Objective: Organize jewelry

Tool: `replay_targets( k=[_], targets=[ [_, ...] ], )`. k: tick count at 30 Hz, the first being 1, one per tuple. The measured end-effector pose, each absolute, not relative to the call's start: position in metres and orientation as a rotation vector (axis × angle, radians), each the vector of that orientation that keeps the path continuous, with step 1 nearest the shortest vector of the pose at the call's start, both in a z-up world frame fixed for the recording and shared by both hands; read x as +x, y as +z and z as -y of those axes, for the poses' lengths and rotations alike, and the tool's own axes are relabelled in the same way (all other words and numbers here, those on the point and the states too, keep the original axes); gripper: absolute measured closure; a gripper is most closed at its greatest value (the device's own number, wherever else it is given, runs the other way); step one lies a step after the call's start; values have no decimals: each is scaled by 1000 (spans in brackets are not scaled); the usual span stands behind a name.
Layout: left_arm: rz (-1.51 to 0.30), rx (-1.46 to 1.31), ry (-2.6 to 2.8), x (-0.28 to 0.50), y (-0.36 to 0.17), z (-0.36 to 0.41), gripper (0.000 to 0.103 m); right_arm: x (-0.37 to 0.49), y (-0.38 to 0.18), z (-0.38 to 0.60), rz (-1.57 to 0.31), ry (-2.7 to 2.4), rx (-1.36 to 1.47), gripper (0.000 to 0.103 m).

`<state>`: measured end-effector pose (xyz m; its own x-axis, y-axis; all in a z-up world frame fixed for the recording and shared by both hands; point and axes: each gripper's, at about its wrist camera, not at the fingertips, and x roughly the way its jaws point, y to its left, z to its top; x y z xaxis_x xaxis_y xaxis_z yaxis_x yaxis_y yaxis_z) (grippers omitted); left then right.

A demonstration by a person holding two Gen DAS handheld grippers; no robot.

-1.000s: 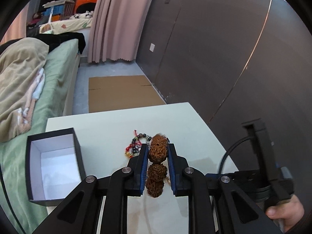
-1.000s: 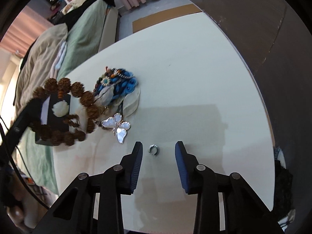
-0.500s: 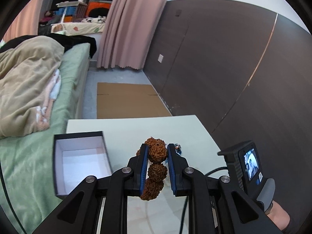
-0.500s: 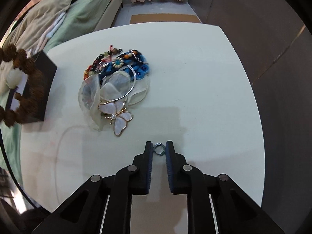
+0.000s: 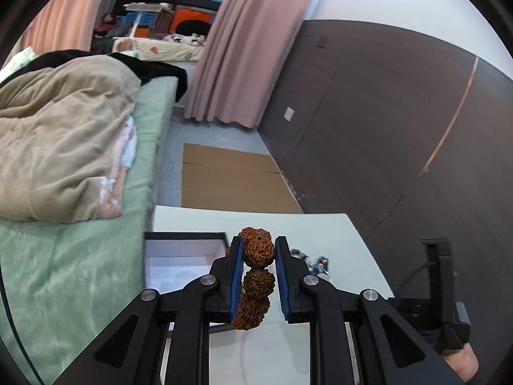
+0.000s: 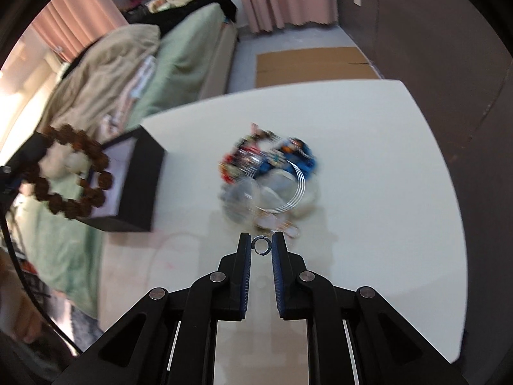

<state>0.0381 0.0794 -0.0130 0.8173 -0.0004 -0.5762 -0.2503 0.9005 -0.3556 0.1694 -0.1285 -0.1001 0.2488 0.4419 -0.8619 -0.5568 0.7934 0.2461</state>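
Note:
My left gripper [image 5: 258, 250] is shut on a bracelet of large brown knobbly beads [image 5: 258, 280], held in the air just right of an open black box with a white inside [image 5: 179, 263]. The right wrist view shows the same bead bracelet [image 6: 72, 176] hanging as a loop over the black box [image 6: 141, 189] at the left. My right gripper [image 6: 261, 247] is shut on a small silver ring [image 6: 262, 246], lifted above the white table [image 6: 384, 176]. Behind the ring lies a blurred pile of jewelry [image 6: 269, 173] with blue beads, silver bangles and a pale pouch.
A bed with a green sheet and a beige blanket [image 5: 64, 147] runs along the table's left side. A dark panelled wall [image 5: 400, 128] stands to the right. Flat cardboard [image 5: 231, 179] lies on the floor beyond the table. A hand [image 5: 461, 362] holds the other handle at lower right.
The right gripper closed on the silver ring and lifted it off the table. The left gripper carried the bead bracelet left, from over the jewelry pile to beside the black box.

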Motion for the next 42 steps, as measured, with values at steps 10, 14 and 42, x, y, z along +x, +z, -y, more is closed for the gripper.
replay_targets(
  k=[10, 14, 42],
  targets=[
    [-645, -463, 229, 45, -21, -107, 74, 160, -82, 83, -1078, 831, -32, 88],
    [-618, -467, 291, 39, -19, -115, 26, 161, -73, 72, -1059, 890, 18, 88],
    [-650, -498, 393, 34, -27, -128, 25, 190, -58, 67, -1056, 989, 200, 31]
  ],
)
